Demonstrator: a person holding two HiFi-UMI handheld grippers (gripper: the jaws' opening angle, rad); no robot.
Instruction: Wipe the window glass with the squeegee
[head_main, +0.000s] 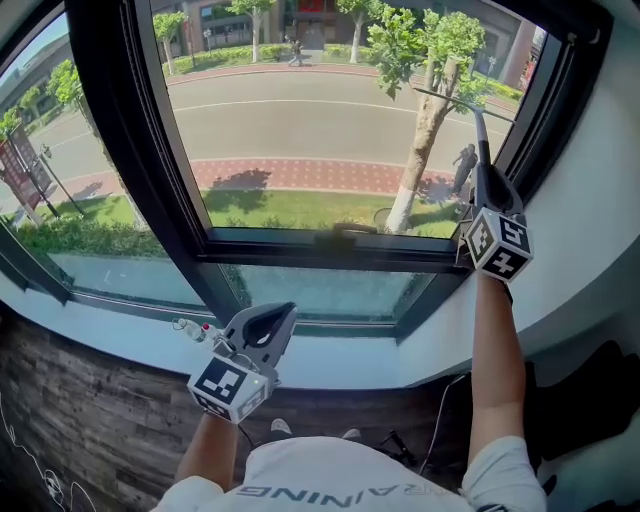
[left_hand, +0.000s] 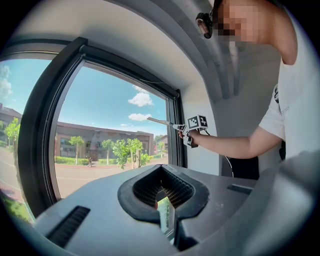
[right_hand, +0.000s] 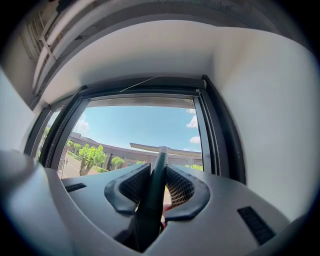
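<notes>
**Squeegee raised at the pane's right side**

At lower centre of the head view, the left gripper (head_main: 270, 322) sits low over the white sill (head_main: 340, 362), jaws together with nothing between them. The right arm stretches straight toward the upper right. The right gripper (head_main: 484, 178) is clamped on the slim dark-handled squeegee (head_main: 479, 135). Its thin blade lies across the upper right of the black-framed window glass (head_main: 300, 120).

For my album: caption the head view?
Right gripper holds the squeegee up at the window glass; left gripper hangs shut, empty, below.
</notes>
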